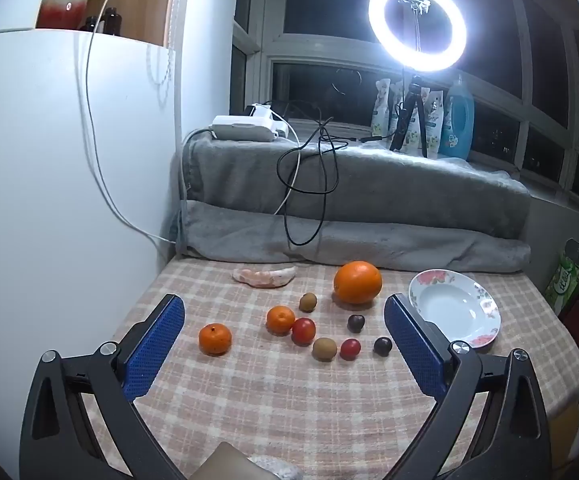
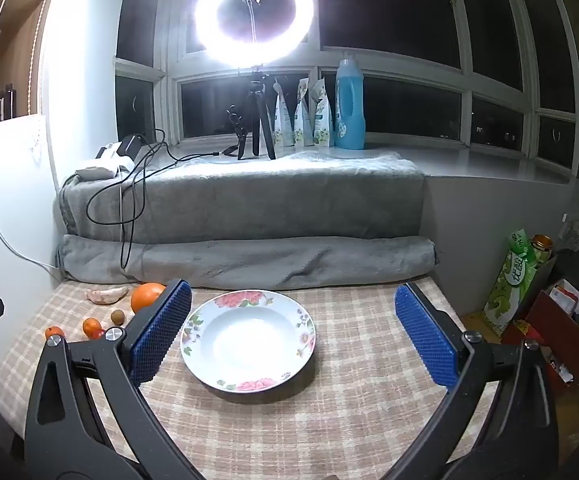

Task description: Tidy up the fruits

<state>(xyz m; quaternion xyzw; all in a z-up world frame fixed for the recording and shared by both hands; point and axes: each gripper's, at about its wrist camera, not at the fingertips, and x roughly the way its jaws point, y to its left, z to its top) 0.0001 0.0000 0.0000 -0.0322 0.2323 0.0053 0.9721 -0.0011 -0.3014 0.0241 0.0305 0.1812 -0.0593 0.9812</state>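
nothing sorted yet, by the look of it. nearest, the left gripper (image 1: pixel 283 340) and right gripper (image 2: pixel 291 334) hang with fingers apart, holding nothing. past them small fruits lie loose on the checked counter (image 1: pixel 289 400) — mandarin (image 1: pixel 215 339), tomato (image 1: pixel 303 331), kiwi (image 1: pixel 324 349). farther, the big orange (image 1: pixel 357 282) beside the flowered plate (image 2: pixel 305 328) — still bare.
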